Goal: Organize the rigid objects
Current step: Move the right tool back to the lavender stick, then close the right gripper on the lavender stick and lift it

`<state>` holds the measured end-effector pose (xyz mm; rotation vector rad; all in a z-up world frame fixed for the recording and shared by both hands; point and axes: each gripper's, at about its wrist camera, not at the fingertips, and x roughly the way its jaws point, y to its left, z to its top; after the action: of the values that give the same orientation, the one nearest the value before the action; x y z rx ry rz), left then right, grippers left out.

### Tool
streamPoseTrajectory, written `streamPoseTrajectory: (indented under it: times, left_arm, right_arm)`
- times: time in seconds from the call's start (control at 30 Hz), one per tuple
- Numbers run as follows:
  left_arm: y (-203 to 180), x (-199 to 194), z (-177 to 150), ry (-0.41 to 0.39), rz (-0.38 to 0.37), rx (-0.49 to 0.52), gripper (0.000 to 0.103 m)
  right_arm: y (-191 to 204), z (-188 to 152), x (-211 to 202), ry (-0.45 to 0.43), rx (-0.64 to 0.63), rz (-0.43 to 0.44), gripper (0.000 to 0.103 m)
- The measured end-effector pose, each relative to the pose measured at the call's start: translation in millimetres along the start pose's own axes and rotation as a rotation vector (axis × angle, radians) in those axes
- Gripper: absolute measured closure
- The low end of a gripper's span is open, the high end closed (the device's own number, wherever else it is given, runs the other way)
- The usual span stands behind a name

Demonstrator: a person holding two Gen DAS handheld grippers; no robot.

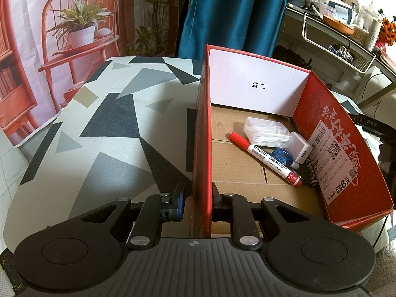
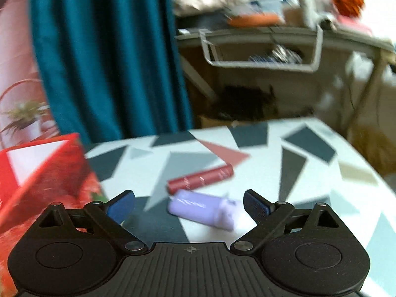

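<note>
The left tool clamps the near wall of the red cardboard box on the geometric-patterned bench — inside the box lie a red marker pen, a clear plastic case and a white adapter. Beside the box, the right tool gapes wide over a lilac cylinder — a dark red tube just beyond.

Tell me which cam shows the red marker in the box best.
Left wrist view. The red marker lies in sharp focus on the floor of the red cardboard box, label readable. The right wrist view shows only the box's outer corner, blurred; the marker is not visible there.
</note>
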<state>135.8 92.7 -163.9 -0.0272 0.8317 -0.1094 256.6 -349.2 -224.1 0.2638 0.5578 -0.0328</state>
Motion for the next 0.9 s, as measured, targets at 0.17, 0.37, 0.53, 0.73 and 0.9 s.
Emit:
streamPoseTrajectory:
  times: [0.17, 0.37, 0.53, 0.73, 0.9]
  left_arm:
    - [-1, 0, 0, 0.001, 0.001, 0.004, 0.082]
    - [-1, 0, 0, 0.001, 0.0, 0.005, 0.082]
    - [-2, 0, 0, 0.004, 0.003, 0.006, 0.081]
    - [-3, 0, 0, 0.005, 0.007, 0.008, 0.081]
    - [-3, 0, 1, 0.005, 0.008, 0.009, 0.081]
  right_arm:
    - [-3, -3, 27, 0.05, 0.08, -0.063, 0.0]
    - [1, 0, 61, 0.127, 0.148, -0.167, 0.0]
    - [2, -2, 79, 0.16, 0.186, -0.219, 0.0]
    - [8, 0, 92, 0.196, 0.144, -0.263, 0.001]
    - [19, -1, 92, 0.228, 0.03, -0.261, 0.019]
